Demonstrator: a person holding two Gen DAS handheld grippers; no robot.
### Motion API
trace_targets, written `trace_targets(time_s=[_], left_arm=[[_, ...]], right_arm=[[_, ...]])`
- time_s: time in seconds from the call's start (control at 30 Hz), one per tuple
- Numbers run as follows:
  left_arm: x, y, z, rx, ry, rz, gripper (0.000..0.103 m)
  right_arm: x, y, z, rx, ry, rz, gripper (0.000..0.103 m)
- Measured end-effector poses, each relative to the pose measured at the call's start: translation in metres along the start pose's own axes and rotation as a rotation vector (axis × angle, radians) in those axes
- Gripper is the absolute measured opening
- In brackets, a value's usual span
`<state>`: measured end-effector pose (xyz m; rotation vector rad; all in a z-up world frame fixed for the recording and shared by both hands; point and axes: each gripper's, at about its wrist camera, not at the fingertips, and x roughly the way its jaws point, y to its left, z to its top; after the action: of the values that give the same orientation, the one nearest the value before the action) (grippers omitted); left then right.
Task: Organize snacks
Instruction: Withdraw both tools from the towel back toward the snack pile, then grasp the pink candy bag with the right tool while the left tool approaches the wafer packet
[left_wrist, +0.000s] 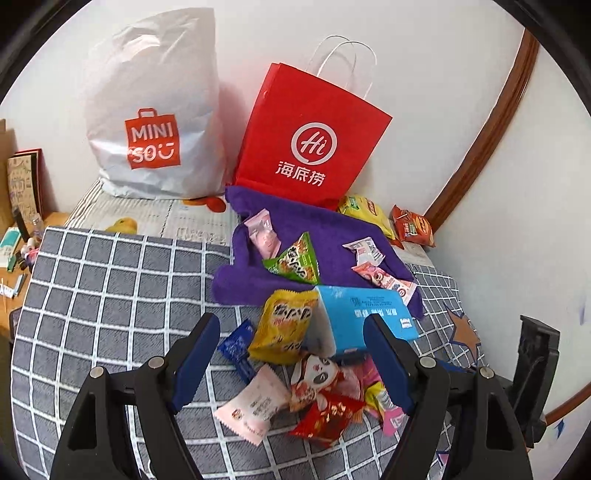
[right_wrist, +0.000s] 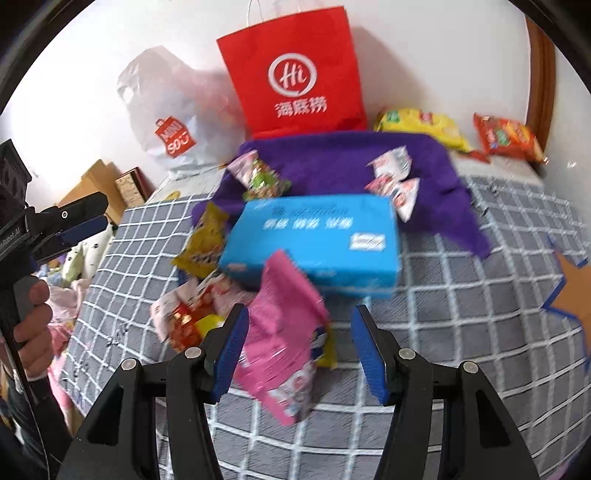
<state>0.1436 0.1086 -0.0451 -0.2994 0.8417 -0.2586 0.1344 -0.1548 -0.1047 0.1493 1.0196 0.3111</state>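
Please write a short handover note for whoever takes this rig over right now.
Left gripper: jaws open, empty, over the loose snack pile on the checked blanket.
Right gripper: jaws open; a pink packet sits between them, blurred, grip unclear.
Blue box lies beside the pile.
Done: several packets lie on the purple towel.
Left: the pile, the yellow bag, and two bags by the wall.

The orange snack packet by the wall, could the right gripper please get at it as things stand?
Probably yes: the orange snack packet lies exposed past the purple towel, and the right gripper is open, though a pink packet sits between its fingers.
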Motion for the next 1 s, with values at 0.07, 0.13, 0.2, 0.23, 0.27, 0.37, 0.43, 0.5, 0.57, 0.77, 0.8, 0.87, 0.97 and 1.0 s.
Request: trace_targets(time_s=[0.07, 0.13, 0.2, 0.23, 0.27, 0.37, 0.43, 0.5, 0.57, 0.77, 0.8, 0.87, 0.97, 1.0], left_arm=[[-0.003, 0.002, -0.003, 0.003, -0.001, 0.005, 0.079], [-0.007, 0.004, -0.007, 0.008, -0.005, 0.015, 0.079], [-0.010, 0.008, -0.010, 0.005, -0.007, 0.029, 0.079], [-0.010, 0.010, -0.012, 0.000, -0.005, 0.032, 0.079], [-0.010, 0.013, -0.013, -0.008, -0.002, 0.032, 0.079], [-0.008, 0.022, -0.017, -0.028, 0.006, 0.039, 0.079], [-0.005, 0.026, -0.021, -0.037, 0.018, 0.049, 0.079], [0.000, 0.028, -0.024, -0.042, 0.032, 0.054, 0.079], [0.005, 0.029, -0.028, -0.044, 0.046, 0.055, 0.079], [0.023, 0.025, -0.043, -0.006, 0.082, 0.093, 0.079], [0.025, 0.025, -0.045, -0.001, 0.088, 0.100, 0.079], [0.032, 0.027, -0.050, 0.007, 0.111, 0.104, 0.079], [0.040, 0.026, -0.057, 0.039, 0.139, 0.109, 0.079], [0.043, 0.024, -0.060, 0.055, 0.146, 0.114, 0.079]], right_arm=[[0.007, 0.003, -0.002, 0.027, 0.005, 0.012, 0.057], [0.016, 0.006, -0.004, 0.044, 0.022, 0.022, 0.057], [0.024, 0.009, -0.007, 0.045, 0.038, -0.002, 0.057], [0.027, 0.010, -0.008, 0.042, 0.042, -0.017, 0.057], [0.030, 0.011, -0.010, 0.039, 0.044, -0.029, 0.058], [0.038, 0.006, -0.015, 0.067, 0.053, -0.015, 0.062], [0.042, 0.001, -0.015, 0.107, 0.058, 0.019, 0.062], [0.046, -0.005, -0.016, 0.151, 0.068, 0.050, 0.063], [0.049, -0.007, -0.016, 0.170, 0.065, 0.062, 0.063], [0.058, 0.008, -0.015, 0.103, 0.064, 0.032, 0.072], [0.058, 0.012, -0.015, 0.079, 0.059, 0.017, 0.071], [0.056, 0.018, -0.017, 0.029, 0.050, -0.010, 0.063], [0.049, 0.017, -0.017, 0.012, 0.041, -0.003, 0.058], [0.045, 0.014, -0.018, 0.017, 0.040, -0.005, 0.056]])
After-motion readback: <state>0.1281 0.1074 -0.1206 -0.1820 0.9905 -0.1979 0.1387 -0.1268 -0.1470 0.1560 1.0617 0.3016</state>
